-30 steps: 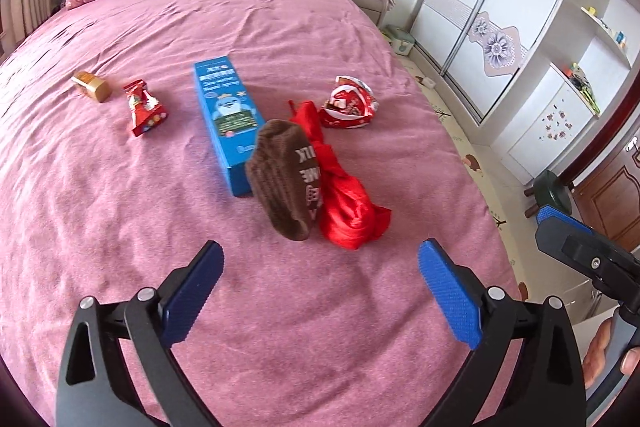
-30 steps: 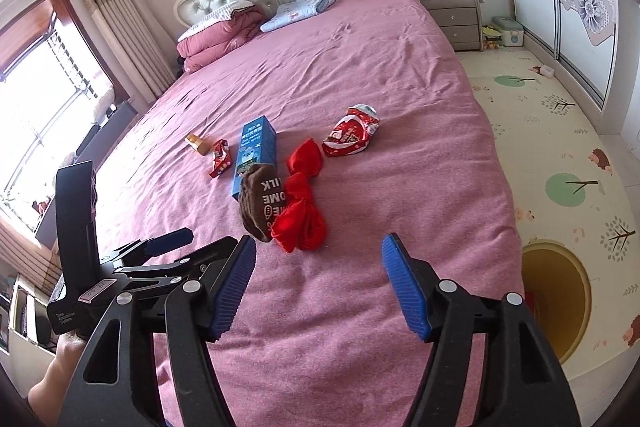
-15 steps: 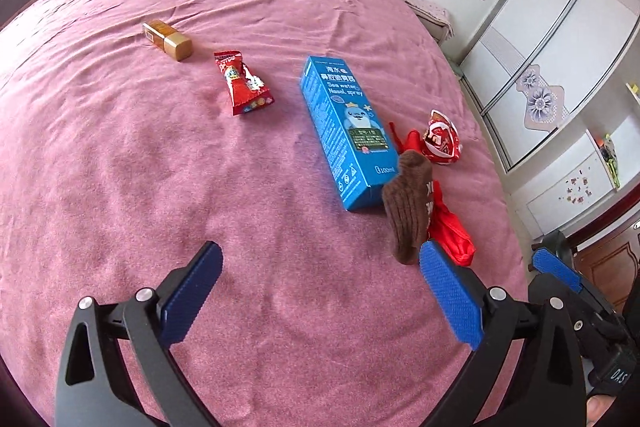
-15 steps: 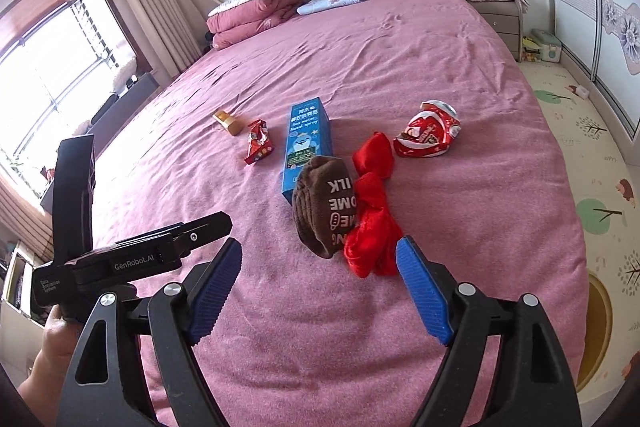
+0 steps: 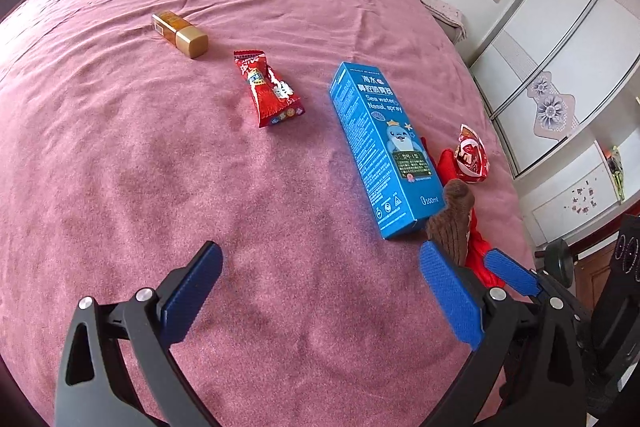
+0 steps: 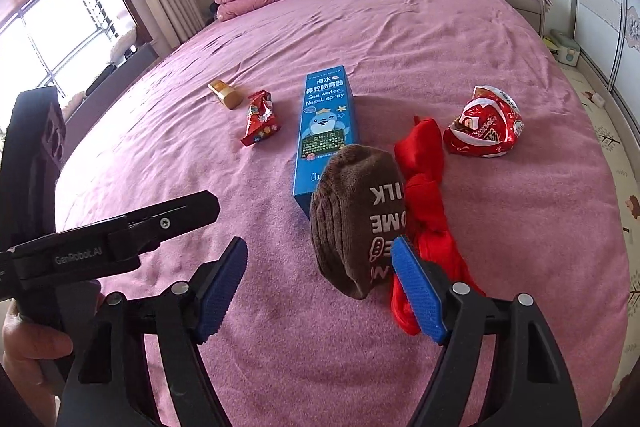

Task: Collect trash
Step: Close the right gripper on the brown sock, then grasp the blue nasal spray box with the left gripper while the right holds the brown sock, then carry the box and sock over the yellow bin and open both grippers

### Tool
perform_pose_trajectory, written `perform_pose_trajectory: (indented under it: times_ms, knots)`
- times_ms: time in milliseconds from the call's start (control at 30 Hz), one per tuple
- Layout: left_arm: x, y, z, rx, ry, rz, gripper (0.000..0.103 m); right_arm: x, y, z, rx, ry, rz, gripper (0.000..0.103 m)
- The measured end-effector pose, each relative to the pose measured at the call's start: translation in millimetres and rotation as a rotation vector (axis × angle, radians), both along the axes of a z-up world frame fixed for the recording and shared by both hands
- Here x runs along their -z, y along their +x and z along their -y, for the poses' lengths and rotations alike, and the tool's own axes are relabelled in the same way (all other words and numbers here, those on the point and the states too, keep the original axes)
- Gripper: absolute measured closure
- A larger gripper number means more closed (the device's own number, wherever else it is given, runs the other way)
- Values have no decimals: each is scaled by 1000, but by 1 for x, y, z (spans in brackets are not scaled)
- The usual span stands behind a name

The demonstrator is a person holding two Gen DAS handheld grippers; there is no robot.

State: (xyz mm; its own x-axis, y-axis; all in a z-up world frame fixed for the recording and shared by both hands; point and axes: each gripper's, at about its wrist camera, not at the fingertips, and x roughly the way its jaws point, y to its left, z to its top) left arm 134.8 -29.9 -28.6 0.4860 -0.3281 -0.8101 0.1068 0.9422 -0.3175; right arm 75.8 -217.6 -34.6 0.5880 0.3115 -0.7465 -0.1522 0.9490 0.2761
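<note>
We angle both grippers down toward the sock [image 6: 356,223]: left gripper [image 5: 320,291] wide, empty; right gripper [image 6: 320,287] closing, nothing gripped.

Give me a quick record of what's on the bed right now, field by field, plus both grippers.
surface: pink bedspread
box: blue nasal spray box, lying flat
wrappers: small red packet; crumpled red wrapper
clothing: brown sock against red cloth
other: gold bottle
left gripper: open, empty
right gripper: closing, nothing gripped, fingers near sock
</note>
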Motion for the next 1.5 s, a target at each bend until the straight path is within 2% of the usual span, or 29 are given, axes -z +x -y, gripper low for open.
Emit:
perform_pose_trajectory:
  times_ms: [100, 167, 233, 267, 300, 533, 700, 967, 1067, 1233, 1267, 1300, 1333, 1367, 1500]
  knots:
    - [2, 4, 0, 4, -1, -6, 4, 11, 11, -1, 27, -35, -23, 40]
    - [4, 6, 1, 8, -1, -9, 4, 17, 16, 0, 42, -43, -42, 54]
    - [4, 8, 2, 11, -2, -11, 4, 21, 19, 3, 53, -40, -61, 76]
    - [4, 9, 3, 13, -5, -13, 4, 21, 18, 5, 53, -25, -60, 81]
    - [4, 11, 5, 15, -6, -13, 4, 21, 17, 8, 53, -10, -57, 91]
    - [2, 18, 24, 35, 7, -11, 4, -3, -2, 41, 82, 169, -22, 92]
    - [0, 27, 50, 55, 23, -7, 4, -22, -11, 69, 110, 228, 3, 92]
    - [6, 60, 97, 68, 114, -23, 4, -25, -15, 93, 138, 204, 16, 92]
    - [12, 80, 105, 50, 152, -50, 4, -22, -15, 98, 143, 202, 12, 92]
    - [26, 108, 108, 12, 170, -116, 5, -20, -16, 102, 154, 204, 6, 92]
    - [30, 113, 109, 10, 185, -135, 11, -19, -16, 102, 153, 205, 2, 92]
    - [35, 116, 110, 14, 182, -149, 29, -19, -16, 103, 156, 203, 0, 92]
    - [39, 118, 111, 18, 180, -167, 42, -19, -17, 103, 158, 203, -1, 92]
    - [42, 118, 111, 14, 193, -177, 49, -18, -18, 104, 158, 204, -3, 92]
    - [41, 104, 112, 37, 189, -133, 56, -18, -19, 107, 160, 201, -6, 92]
